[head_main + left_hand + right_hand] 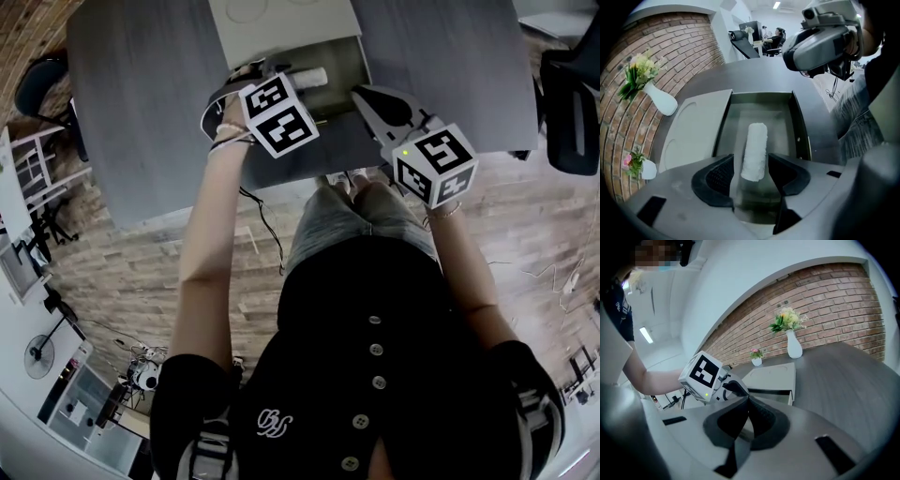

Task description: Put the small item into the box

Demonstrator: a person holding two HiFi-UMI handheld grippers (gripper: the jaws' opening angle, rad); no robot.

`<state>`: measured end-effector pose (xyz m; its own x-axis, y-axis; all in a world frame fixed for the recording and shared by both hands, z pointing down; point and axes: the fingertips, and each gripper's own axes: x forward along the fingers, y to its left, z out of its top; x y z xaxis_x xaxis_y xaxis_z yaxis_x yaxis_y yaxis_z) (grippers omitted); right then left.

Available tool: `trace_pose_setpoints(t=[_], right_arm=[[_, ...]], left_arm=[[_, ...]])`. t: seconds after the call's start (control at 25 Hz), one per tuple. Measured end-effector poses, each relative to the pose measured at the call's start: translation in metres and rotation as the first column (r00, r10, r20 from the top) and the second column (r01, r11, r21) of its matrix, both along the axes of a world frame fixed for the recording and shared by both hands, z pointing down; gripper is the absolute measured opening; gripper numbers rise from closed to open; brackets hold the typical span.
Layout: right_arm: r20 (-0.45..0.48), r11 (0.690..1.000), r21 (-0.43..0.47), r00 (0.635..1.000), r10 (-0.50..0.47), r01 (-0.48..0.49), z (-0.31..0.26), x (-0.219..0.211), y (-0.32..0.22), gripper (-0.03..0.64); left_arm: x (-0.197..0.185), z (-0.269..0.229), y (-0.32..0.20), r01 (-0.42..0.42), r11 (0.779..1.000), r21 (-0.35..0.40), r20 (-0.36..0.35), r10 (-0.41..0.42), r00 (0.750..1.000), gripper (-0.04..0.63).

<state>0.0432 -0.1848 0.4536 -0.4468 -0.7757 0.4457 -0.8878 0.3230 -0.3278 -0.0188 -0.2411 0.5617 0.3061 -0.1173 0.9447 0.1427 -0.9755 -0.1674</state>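
The open grey box (pixel 799 133) sits at the tabletop's (pixel 141 94) near edge, partly hidden in the head view. A white roll (pixel 755 150) is inside it, its near end between the left gripper's (pixel 751 165) parted jaws, unclamped. The right gripper (pixel 747 411) is closed and empty.

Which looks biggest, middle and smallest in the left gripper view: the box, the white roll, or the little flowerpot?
1. The box, clearly the largest.
2. The white roll, though being close to the camera may make it look bigger.
3. The little flowerpot, the smallest.
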Motion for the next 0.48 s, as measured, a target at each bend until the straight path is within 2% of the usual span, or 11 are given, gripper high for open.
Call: trace_pose_setpoints(t=[0.12,0.24,0.36,0.48], right_arm=[[-0.019,1.0,0.017,1.0,-0.01,0.01,-0.008,0.0,-0.002,0.005],[-0.033,0.998,0.042,0.999,-0.036,0.037,-0.02,-0.004,-0.002,0.005],[-0.047,0.995,0.07,0.996,-0.07,0.073,-0.032,-0.007,0.001,0.005],[-0.059,0.989,0.102,0.993,-0.104,0.109,-0.044,-0.006,0.003,0.005]], left_arm=[[0.0,-0.017,0.005,0.049,0.998,-0.03,-0.071,-0.051,0.996,0.21],[0.0,-0.047,0.013,0.137,0.986,-0.099,-0.192,-0.154,0.969,0.21],[0.003,-0.081,0.023,0.221,0.962,-0.163,-0.318,-0.263,0.911,0.209],[0.007,-0.113,0.032,0.296,0.933,-0.205,-0.426,-0.357,0.832,0.207]])
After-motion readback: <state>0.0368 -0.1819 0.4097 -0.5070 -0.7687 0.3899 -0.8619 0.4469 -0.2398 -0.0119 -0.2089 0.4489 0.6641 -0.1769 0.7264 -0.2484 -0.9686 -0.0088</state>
